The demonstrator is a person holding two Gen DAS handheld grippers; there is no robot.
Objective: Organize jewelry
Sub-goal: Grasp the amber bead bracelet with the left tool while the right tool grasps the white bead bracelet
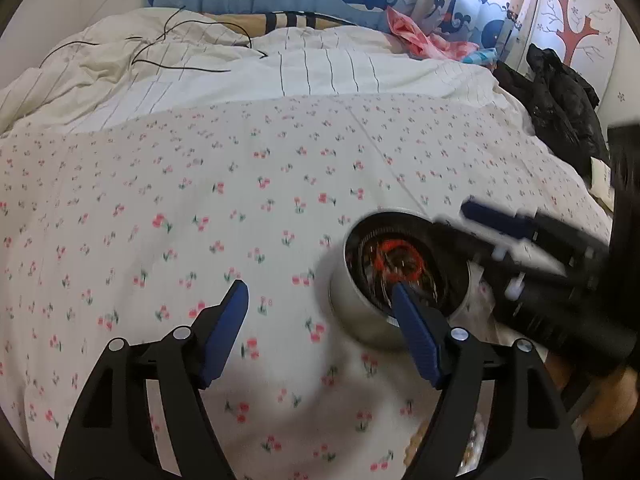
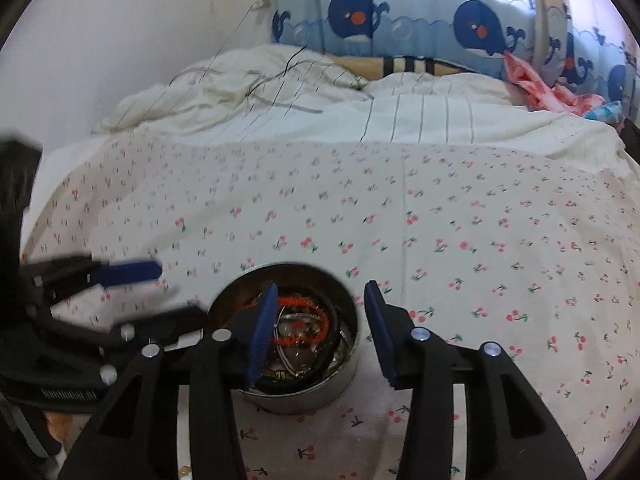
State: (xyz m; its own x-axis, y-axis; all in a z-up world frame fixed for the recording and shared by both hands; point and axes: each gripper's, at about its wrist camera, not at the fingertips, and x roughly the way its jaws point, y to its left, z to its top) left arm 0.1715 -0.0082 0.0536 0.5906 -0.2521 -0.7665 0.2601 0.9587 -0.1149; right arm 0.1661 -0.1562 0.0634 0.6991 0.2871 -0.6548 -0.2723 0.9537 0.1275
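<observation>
A round metal tin full of tangled jewelry, with a red bead bracelet on top, sits on the cherry-print bedsheet. The right gripper hangs just above the tin, fingers spread wide and holding nothing. The left gripper is just beside the tin, also spread and empty.

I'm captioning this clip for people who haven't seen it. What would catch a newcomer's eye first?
A round metal tin heaped with tangled jewelry, an orange-red bead strand on top, sits on the cherry-print bedsheet. The open right gripper straddles its rim, the open left gripper alongside. Behind hangs a blue whale curtain.
</observation>
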